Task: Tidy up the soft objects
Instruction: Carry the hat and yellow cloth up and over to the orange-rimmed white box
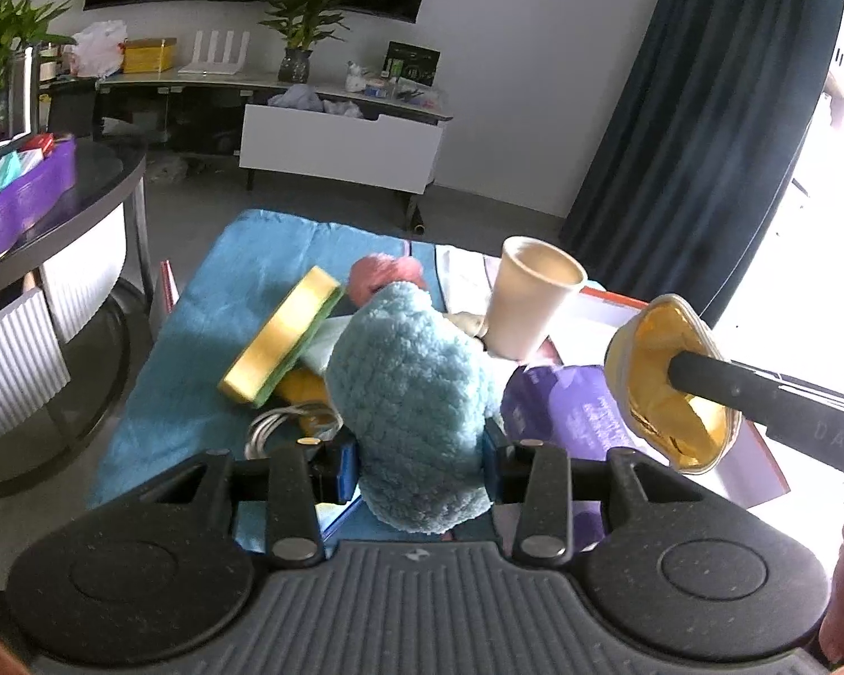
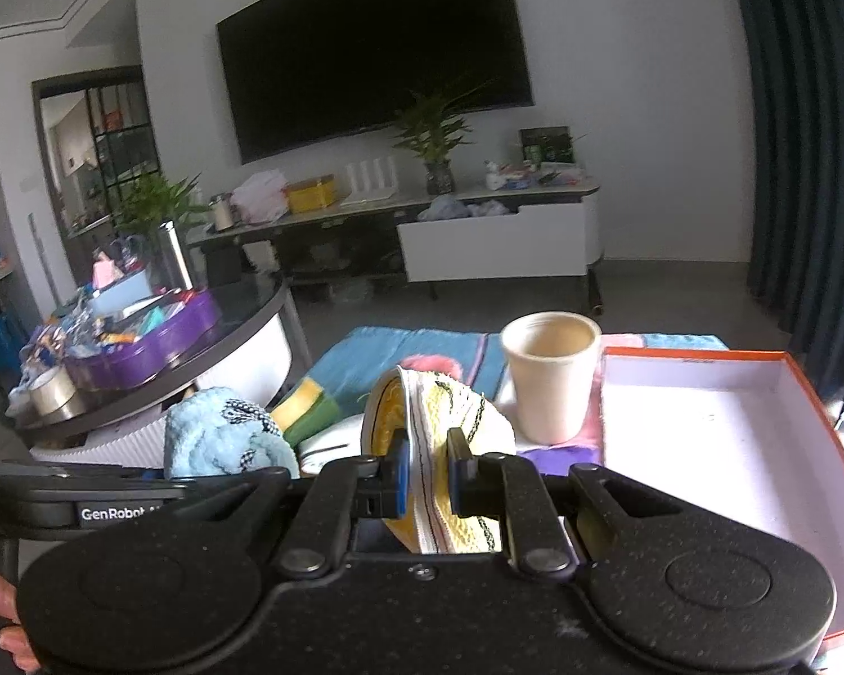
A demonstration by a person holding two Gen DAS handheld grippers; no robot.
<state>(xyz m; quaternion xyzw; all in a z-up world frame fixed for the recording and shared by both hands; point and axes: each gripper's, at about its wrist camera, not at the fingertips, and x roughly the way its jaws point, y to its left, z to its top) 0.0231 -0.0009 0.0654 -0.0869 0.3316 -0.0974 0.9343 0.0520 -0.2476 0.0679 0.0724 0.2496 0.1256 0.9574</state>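
Note:
My left gripper (image 1: 419, 467) is shut on a fluffy light-blue soft piece (image 1: 411, 388), held up above a blue towel (image 1: 242, 275). On the towel lie a yellow-and-green sponge (image 1: 281, 337) and a pink soft lump (image 1: 382, 275). To the right, my right gripper (image 1: 681, 374) reaches in with a yellow pouch (image 1: 664, 337). In the right wrist view that gripper (image 2: 427, 467) is shut on the yellow-and-white pouch (image 2: 450, 405), which is lifted off the surface. The blue fluffy piece (image 2: 214, 433) shows at its left.
A white paper cup (image 2: 551, 371) stands upright behind the pouch. An open orange-rimmed box (image 2: 714, 433) with a white inside lies at the right. A purple packet (image 1: 562, 410) and a white cable (image 1: 275, 422) lie below the grippers. A round table with a purple tray (image 1: 22, 197) stands left.

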